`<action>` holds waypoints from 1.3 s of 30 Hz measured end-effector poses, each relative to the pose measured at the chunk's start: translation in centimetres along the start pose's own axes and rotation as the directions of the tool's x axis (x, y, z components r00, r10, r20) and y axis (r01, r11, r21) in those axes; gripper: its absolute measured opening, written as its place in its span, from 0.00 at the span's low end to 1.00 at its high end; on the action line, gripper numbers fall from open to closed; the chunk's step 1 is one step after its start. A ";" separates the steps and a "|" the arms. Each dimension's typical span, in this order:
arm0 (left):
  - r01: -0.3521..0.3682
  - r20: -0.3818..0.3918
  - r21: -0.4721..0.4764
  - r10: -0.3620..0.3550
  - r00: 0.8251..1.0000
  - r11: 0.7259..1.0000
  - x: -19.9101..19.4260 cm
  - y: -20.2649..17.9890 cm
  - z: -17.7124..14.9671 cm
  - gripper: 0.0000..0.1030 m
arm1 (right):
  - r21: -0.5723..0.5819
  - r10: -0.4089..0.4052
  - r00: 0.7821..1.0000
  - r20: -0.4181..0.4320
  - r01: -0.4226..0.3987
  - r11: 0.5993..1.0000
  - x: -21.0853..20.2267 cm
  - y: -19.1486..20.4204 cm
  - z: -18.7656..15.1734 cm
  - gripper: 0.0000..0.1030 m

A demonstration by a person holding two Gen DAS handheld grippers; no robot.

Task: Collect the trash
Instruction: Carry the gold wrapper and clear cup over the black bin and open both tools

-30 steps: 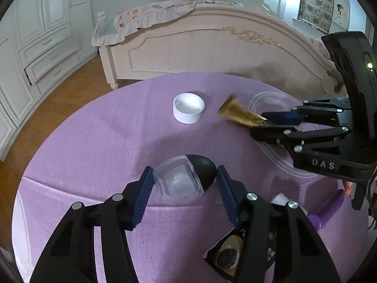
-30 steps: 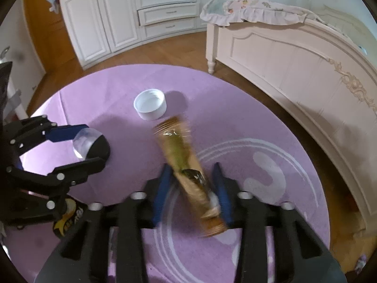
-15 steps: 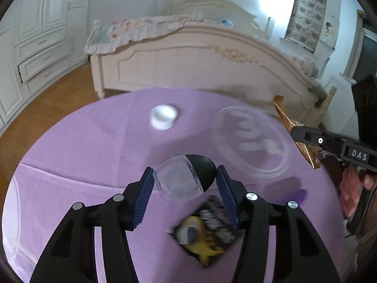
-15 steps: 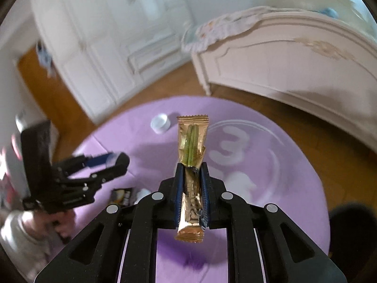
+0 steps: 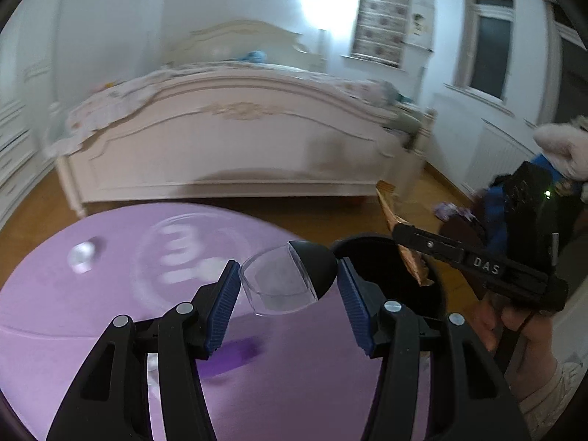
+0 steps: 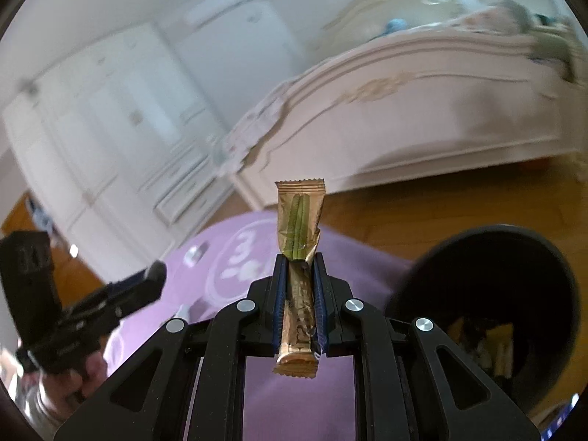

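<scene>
- My left gripper (image 5: 286, 286) holds a clear plastic cup with a black lid (image 5: 288, 281) between its blue pads (image 5: 222, 307); jaws sit wide, both pads touching the cup's sides, cup lying on its side with the clear end toward the left pad.
- Cup is up off the purple rug (image 5: 110, 294), over its right edge.
- Small white cap (image 5: 83, 254) lies on the rug near its left edge, blurred; a dark purple smear below my left pads is too blurred to name.
- Black bin (image 6: 488, 305) stands at the rug's right edge; its inside is dark, some yellowish scraps barely readable.
- My right gripper (image 6: 298, 294) is clamped almost fully closed on a gold snack wrapper (image 6: 299, 228), pads pinching its lower half, top end sticking up past the fingertips, bottom end hanging out behind them.
- Wrapper is in the air just left of the bin's rim, not inside it.
- White bed (image 5: 235, 147) behind, motion-blurred in both views.
</scene>
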State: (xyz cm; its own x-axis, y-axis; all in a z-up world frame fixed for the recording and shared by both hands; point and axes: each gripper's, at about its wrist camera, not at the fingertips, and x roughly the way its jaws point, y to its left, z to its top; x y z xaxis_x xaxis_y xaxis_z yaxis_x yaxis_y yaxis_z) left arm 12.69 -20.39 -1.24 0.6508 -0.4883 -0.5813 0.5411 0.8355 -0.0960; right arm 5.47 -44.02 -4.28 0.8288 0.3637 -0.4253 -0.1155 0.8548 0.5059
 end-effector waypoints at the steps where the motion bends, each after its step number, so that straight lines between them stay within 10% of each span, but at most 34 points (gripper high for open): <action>1: 0.013 -0.003 0.013 -0.013 1.000 1.000 0.5 -1.0 0.3 0.52 | 0.012 -0.015 1.000 0.012 0.015 1.000 -0.8 -0.7 -0.1 0.15; 16: 0.130 -0.083 0.161 -0.118 0.990 0.978 8.1 -11.2 1.1 0.52 | 0.280 -0.155 0.986 0.059 0.133 0.951 -4.6 -10.9 -1.9 0.15; 39: 0.115 -0.145 0.203 -0.086 0.986 0.973 10.9 -13.7 0.3 0.54 | 0.416 -0.141 0.990 0.022 0.119 0.902 -4.9 -13.9 -3.1 0.21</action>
State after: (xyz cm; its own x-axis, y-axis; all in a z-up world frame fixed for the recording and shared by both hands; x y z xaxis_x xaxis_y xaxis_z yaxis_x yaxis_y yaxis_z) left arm 12.54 -37.19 -5.96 0.5181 -0.5168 -0.6816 0.7087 0.7055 0.0038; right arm 1.32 -56.57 -11.51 0.8484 0.2316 -0.4759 0.2224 0.6600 0.7176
